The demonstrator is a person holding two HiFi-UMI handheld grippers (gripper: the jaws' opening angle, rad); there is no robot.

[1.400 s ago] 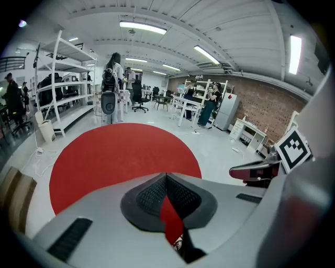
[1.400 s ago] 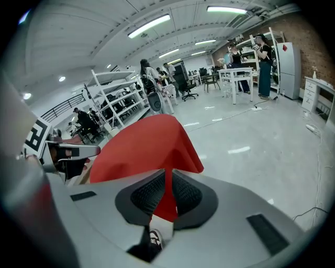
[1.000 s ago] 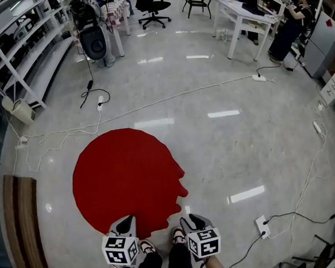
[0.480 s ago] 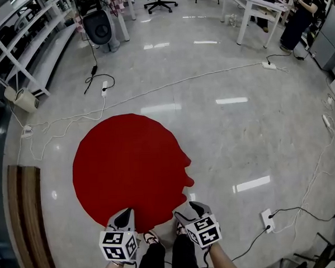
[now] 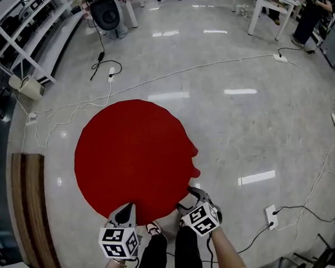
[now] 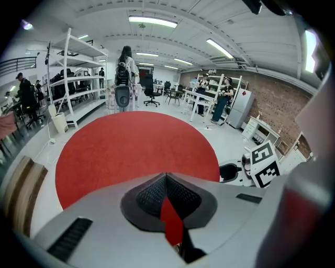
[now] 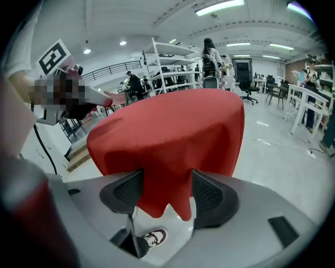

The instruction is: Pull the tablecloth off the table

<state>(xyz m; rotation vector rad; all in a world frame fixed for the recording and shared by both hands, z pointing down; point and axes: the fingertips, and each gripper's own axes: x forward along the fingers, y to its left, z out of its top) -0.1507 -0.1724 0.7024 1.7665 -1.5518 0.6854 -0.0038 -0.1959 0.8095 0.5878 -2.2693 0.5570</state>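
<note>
The red round tablecloth [image 5: 132, 155] covers a round table below me; the table itself is hidden under it. My left gripper [image 5: 125, 212] is at the cloth's near edge, shut on a pinch of red fabric [image 6: 171, 222]. My right gripper [image 5: 189, 198] is at the near right edge. Its jaws have just been opening and stand wide. The cloth's hanging hem [image 7: 167, 199] droops between the pads [image 7: 124, 191], which do not press on it. In the left gripper view the cloth top [image 6: 136, 146] spreads ahead.
White cables [image 5: 153, 81] and a power strip [image 5: 270, 214] lie on the glossy floor. A wooden bench [image 5: 31, 210] stands at the left, shelving [image 5: 33, 37] at the far left, white tables [image 5: 267, 2] far right. My shoes [image 5: 154, 230] are under the cloth's near edge.
The right gripper has rolled, moved up to the cloth's edge and opened its jaws. The cloth's ragged right edge has smoothed out. The left gripper keeps its grip.
</note>
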